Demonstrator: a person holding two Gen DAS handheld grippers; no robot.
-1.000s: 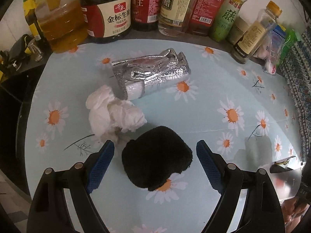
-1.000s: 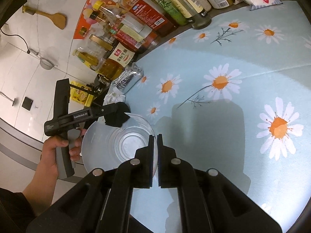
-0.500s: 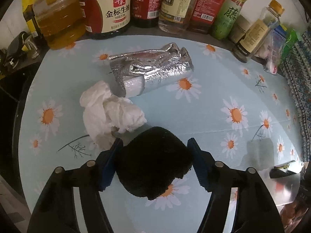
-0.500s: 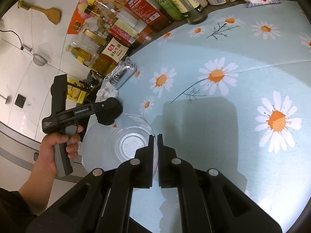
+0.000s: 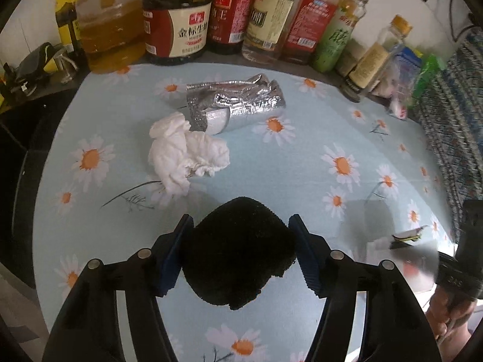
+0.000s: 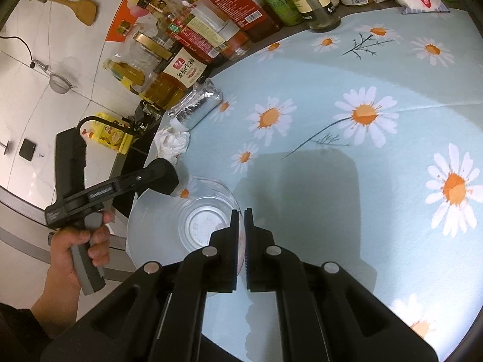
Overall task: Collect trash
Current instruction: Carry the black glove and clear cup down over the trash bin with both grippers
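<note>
The left gripper has its blue pads squeezed in on a black fuzzy lump, some kind of sponge or pad, pressed from both sides and carried just above the daisy-print tablecloth. From the right wrist view the same left gripper sits at the near left edge of the table with the black lump poking out past its tips, right next to the rim of the clear glass bowl.

The right gripper has its jaws pinched nearly together on the near rim of that glass bowl, so only a thin slit shows between them, with the bowl wall in it.

The rest of the trash lies on the cloth. A crumpled white tissue is a bit farther out and to the left of the black lump, clear of it. Just beyond the tissue, touching or nearly touching it, is a crushed silver foil wrapper lying on its side.

Along the far edge there's a row of sauce and oil bottles, all upright. A wooden spatula hangs on the tiled wall at far left in the right wrist view.
</note>
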